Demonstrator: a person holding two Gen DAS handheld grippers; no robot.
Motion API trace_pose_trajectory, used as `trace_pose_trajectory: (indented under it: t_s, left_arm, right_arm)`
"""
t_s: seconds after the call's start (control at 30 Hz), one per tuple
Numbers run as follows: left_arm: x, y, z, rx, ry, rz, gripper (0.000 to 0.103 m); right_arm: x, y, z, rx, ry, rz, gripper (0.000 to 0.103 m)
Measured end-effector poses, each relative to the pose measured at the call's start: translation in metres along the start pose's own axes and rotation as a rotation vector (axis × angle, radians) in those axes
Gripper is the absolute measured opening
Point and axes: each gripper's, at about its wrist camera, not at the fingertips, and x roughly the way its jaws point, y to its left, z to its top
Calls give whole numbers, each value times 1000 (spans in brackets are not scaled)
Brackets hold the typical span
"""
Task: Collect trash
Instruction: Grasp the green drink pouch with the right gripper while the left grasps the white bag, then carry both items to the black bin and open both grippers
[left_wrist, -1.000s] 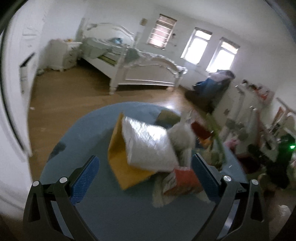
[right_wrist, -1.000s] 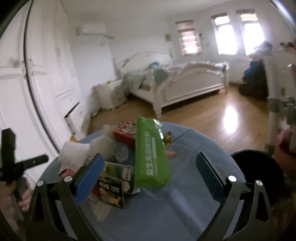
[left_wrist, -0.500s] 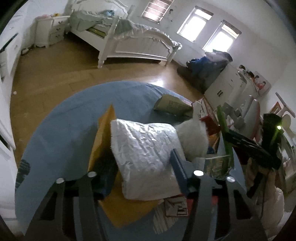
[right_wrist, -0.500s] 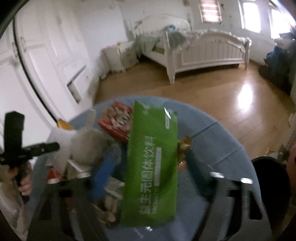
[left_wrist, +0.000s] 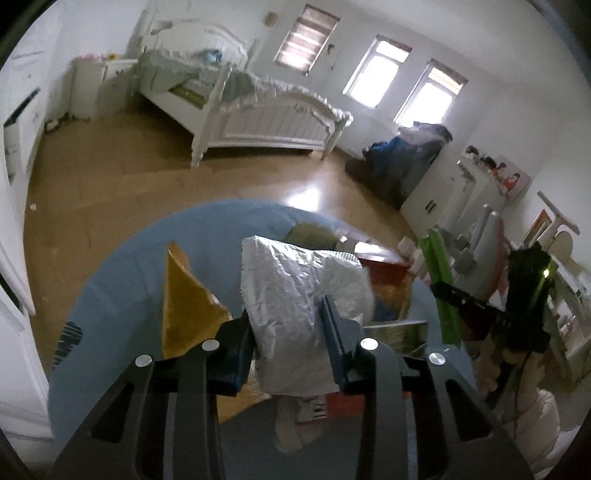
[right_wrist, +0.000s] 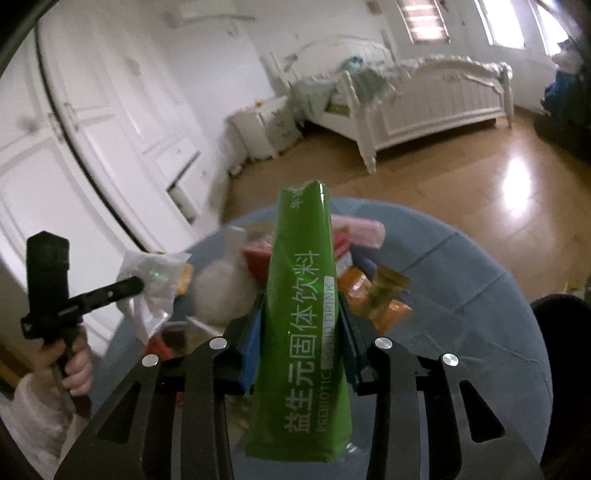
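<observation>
A round blue table (left_wrist: 122, 258) carried the heap of trash, its near edge cut off behind both tools. The left gripper (left_wrist: 286, 328) had its jaws pressed in on a crinkled white plastic bag (left_wrist: 291, 291), which hid most of the pile behind it; a yellow wrapper (left_wrist: 184, 306) lay just beside. The right gripper (right_wrist: 299, 328) was clamped on a green prebiotic drink pouch (right_wrist: 303, 332), lifted upright above the table. Behind it, an orange wrapper (right_wrist: 354, 284) and a red packet (right_wrist: 255, 254) were blurred, and partly covered.
</observation>
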Motion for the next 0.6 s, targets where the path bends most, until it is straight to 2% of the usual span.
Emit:
trace_pose_trajectory:
  t_s: [0.17,0.3,0.47,0.6]
  left_arm:
    - [-25,-24,14,7,-57,-27,34]
    - [-19,-62,26,48,-53,-68,34]
    - [22,-129,34,119,-15,-164,34]
    - [77,-194,26,177,58,-255,34]
  right_arm:
    - [-26,-8,-2,51,-59,88,37]
    - [-71,-31,-7,122,-165,121,37]
    - [-131,-82,-30,207,-295,39,37]
    - [-160,-141,-58,328,-337,-60,37]
